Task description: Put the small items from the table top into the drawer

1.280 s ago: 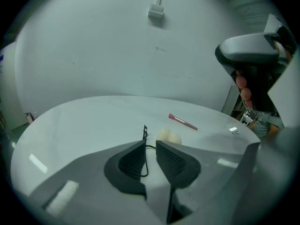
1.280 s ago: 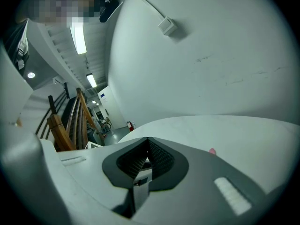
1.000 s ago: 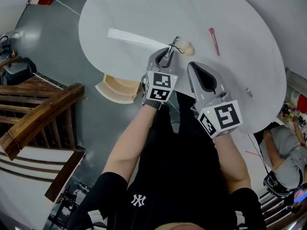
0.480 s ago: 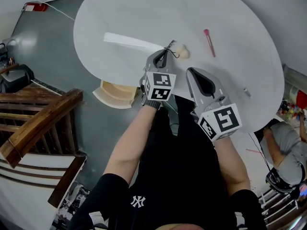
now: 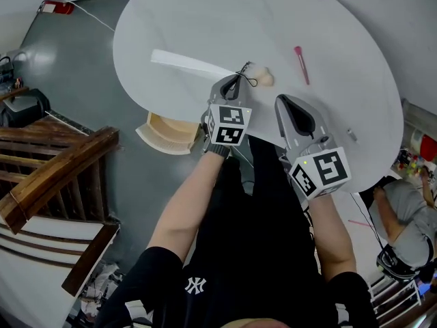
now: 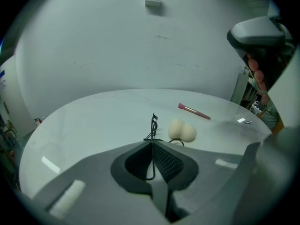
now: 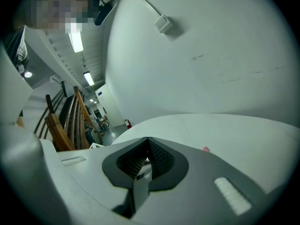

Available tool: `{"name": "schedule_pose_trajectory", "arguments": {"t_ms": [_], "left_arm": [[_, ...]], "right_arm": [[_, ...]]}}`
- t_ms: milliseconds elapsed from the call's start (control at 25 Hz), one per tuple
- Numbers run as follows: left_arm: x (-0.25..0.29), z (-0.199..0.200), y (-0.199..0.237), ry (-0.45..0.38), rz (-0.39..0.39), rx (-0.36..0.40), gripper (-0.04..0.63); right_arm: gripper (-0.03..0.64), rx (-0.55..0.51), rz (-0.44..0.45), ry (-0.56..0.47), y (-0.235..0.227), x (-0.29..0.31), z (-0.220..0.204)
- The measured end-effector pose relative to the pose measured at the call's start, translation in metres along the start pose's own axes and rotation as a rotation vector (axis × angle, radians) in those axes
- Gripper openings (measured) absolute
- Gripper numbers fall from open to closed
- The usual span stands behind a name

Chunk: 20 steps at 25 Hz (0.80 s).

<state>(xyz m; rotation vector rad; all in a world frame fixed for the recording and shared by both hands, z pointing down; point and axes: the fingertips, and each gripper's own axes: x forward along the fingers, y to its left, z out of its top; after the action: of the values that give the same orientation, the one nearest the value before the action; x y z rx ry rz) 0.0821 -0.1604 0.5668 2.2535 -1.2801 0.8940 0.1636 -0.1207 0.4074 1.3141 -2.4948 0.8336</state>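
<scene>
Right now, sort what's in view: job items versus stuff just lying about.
Job: black eyelash curler in left gripper; beige makeup sponge; pink makeup brush; small silver item; open drawer.
Lying about: wooden railing; red object on floor.

Office-like hall: wooden stair rail, ceiling strip lights.

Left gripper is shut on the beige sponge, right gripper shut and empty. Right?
Not the beige sponge: the left gripper view shows the left gripper shut on the black eyelash curler, the sponge free beside it. Right gripper: shut, empty.
</scene>
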Motion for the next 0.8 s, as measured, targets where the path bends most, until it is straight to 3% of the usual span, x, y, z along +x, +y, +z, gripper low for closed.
{"name": "schedule_pose_trajectory", "arguments": {"t_ms": [800], "left_arm": [[-0.077,-0.021,0.017,-0.065,0.02,-0.081,0.014]], "right_arm": [[0.021,-0.052,0.049,0.008,0.068,0.008,-0.013]]}}
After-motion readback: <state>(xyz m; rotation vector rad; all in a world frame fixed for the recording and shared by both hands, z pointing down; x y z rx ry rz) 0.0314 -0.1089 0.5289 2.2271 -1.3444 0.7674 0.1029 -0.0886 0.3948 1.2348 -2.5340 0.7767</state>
